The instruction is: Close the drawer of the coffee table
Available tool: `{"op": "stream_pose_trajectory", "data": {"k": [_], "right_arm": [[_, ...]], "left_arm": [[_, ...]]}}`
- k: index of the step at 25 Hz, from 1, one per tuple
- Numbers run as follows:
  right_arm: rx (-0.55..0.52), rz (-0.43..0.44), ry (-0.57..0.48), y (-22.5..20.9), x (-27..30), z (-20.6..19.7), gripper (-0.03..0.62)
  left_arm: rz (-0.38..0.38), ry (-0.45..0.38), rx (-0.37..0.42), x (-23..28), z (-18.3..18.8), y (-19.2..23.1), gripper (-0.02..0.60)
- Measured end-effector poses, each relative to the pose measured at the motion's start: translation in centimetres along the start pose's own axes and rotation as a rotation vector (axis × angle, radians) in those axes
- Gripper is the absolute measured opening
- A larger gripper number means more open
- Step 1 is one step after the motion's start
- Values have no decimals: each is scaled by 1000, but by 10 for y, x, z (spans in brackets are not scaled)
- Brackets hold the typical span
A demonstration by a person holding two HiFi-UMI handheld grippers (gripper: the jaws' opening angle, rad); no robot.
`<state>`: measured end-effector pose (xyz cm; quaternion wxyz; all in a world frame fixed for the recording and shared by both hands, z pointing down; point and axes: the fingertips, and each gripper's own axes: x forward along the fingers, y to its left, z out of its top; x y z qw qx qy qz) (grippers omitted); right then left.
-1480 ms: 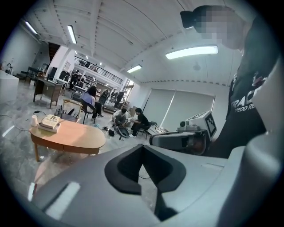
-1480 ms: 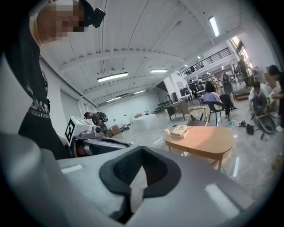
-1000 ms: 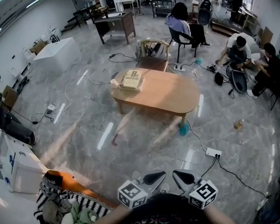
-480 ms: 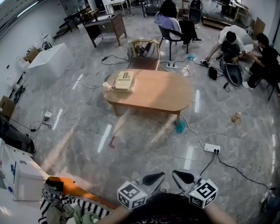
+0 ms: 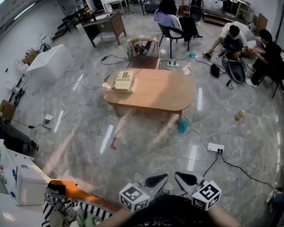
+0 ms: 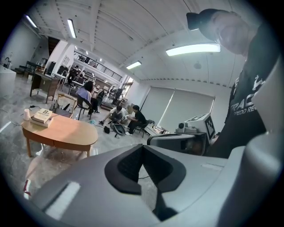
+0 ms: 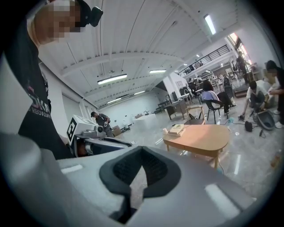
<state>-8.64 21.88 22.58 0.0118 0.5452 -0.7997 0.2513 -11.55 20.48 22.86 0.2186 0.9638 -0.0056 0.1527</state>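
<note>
Standing well back from the coffee table (image 5: 150, 94), which lies far out ahead of the fingers. Holding left gripper (image 5: 160, 179) and right gripper (image 5: 181, 177) low and side by side, tips close together, aimed roughly at the surface.

Fingers of both pressed shut, nothing between them. Likely carried so because nothing is within reach to grip; for pushing a drawer front, closed tips would be enough anyway.

At the surface's end, left of the fingers: book (image 5: 123, 81), with a cup (image 5: 105, 87) just beside it.

No drawer made out at this range, and no front jutting from the near edge. Fits either a drawer already pushed home or one on a side turned away; cannot tell which.

Between fingers and surface, only open floor (image 5: 87, 136). Power strip (image 5: 215, 147) and its cable lie right of the fingers, a possible snag underfoot.
</note>
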Motion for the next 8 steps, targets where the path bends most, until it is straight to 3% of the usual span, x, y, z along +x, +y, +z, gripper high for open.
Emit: {"op": "stream_pose_trajectory", "data": {"k": [8], "right_arm": [[12,-10,0,-4,-4,-2,2]], "left_arm": [[-7,6,-5,4,0,-3,5]]}}
